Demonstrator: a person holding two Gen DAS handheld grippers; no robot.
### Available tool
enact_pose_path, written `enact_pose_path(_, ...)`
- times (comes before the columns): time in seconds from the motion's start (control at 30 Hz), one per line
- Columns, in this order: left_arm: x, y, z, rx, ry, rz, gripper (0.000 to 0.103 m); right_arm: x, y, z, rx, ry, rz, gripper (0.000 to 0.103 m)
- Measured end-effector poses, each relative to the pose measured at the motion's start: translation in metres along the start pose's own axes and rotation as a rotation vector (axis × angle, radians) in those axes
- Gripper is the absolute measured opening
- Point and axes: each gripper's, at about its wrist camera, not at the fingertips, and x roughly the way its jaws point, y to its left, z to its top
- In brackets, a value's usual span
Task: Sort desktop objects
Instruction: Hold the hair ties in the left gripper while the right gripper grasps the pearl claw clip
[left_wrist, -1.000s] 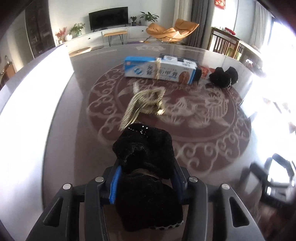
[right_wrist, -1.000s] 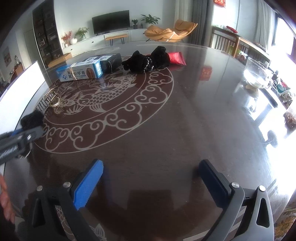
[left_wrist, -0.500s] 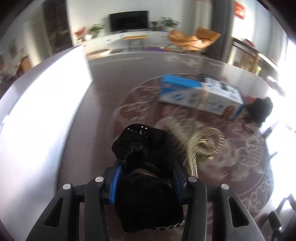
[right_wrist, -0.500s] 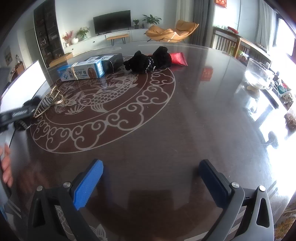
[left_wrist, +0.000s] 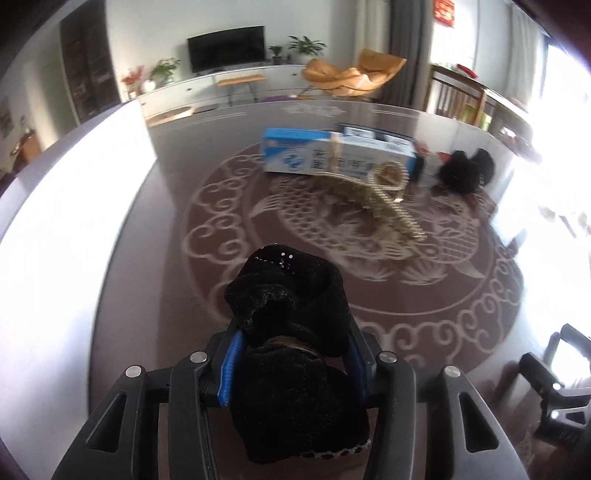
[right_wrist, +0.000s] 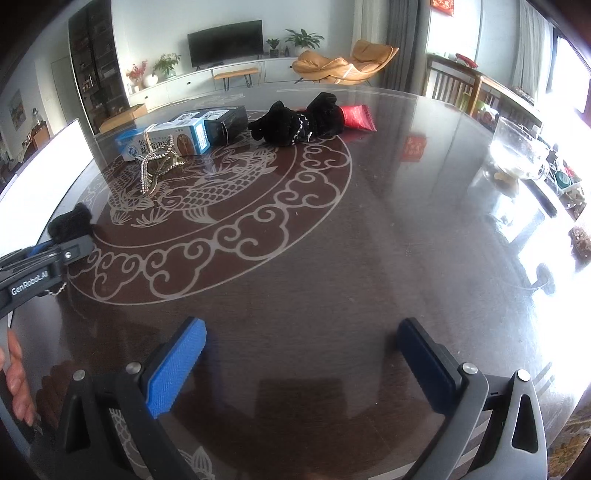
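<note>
My left gripper (left_wrist: 291, 350) is shut on a black velvet bow hair piece (left_wrist: 291, 295) and holds it above the dark table; it shows at the left edge of the right wrist view (right_wrist: 70, 225). A gold hair claw (left_wrist: 373, 195) lies ahead, next to a blue and white box (left_wrist: 332, 157). Another black velvet bow (right_wrist: 299, 120) lies at the far side. My right gripper (right_wrist: 299, 354) is open and empty over the near table.
A black box (right_wrist: 227, 123) stands beside the blue box. A red packet (right_wrist: 356, 117) lies behind the far bow. A glass bowl (right_wrist: 517, 151) stands at the right. A white board (left_wrist: 66, 206) lies on the table's left side.
My left gripper has swung with the bow still held, so the gold claw and the box shifted in its view. The right gripper has stayed open and nearly still.
</note>
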Motion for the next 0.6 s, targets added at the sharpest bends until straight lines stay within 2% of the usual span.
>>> enact_pose_path(0.07,0.005,0.007,0.001,-0.033,0.01,0.031,0.079,0.0,0.0,0.0,0.0,0.0,0.0,0.103)
enact_pose_path(0.13,0.01,0.019,0.0,-0.072,0.023,0.045,0.092,0.0,0.0,0.0,0.0,0.0,0.0,0.103)
enact_pose_path(0.17,0.011,0.021,0.0,-0.079,0.028,0.05,0.095,0.0,0.0,0.0,0.0,0.0,0.0,0.103)
enact_pose_path(0.27,0.015,0.021,-0.002,-0.072,0.042,0.049,0.103,0.0,0.0,0.0,0.0,0.0,0.0,0.103)
enact_pose_path(0.6,0.018,0.025,-0.002,-0.072,0.043,0.043,0.103,0.0,0.0,0.0,0.0,0.0,0.0,0.103)
